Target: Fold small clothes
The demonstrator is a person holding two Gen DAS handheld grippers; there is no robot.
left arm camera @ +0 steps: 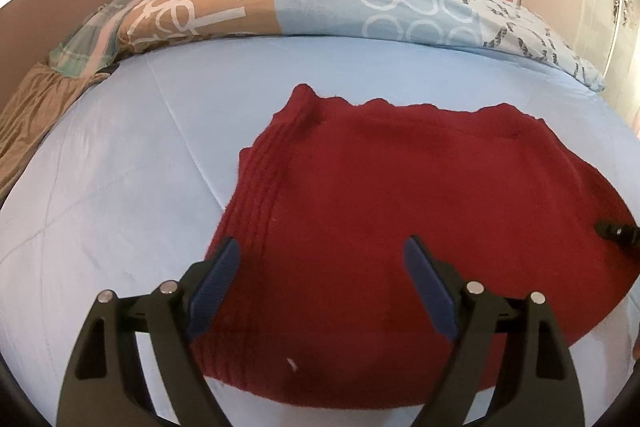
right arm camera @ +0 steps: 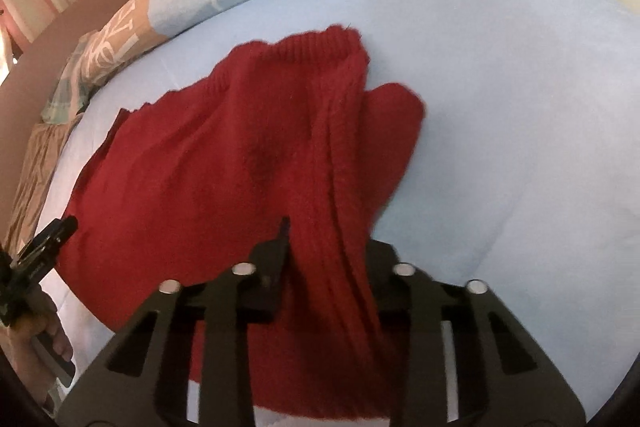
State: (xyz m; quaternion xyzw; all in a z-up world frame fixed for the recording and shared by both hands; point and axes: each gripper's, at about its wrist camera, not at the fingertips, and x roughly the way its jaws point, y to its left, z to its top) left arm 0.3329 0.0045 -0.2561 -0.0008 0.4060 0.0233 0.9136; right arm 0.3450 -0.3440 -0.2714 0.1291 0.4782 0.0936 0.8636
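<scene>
The red knit sweater lay on the blue bed sheet, soft and limp, probably a little heavy. The right gripper was clenched on its ribbed edge fold, a good hold, while the left gripper hung released above it.

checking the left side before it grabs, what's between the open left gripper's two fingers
The near edge of the red sweater lies between the left hand-held gripper's fingers, unpinched, with blue bedsheet beside it; left wrist view.
</scene>
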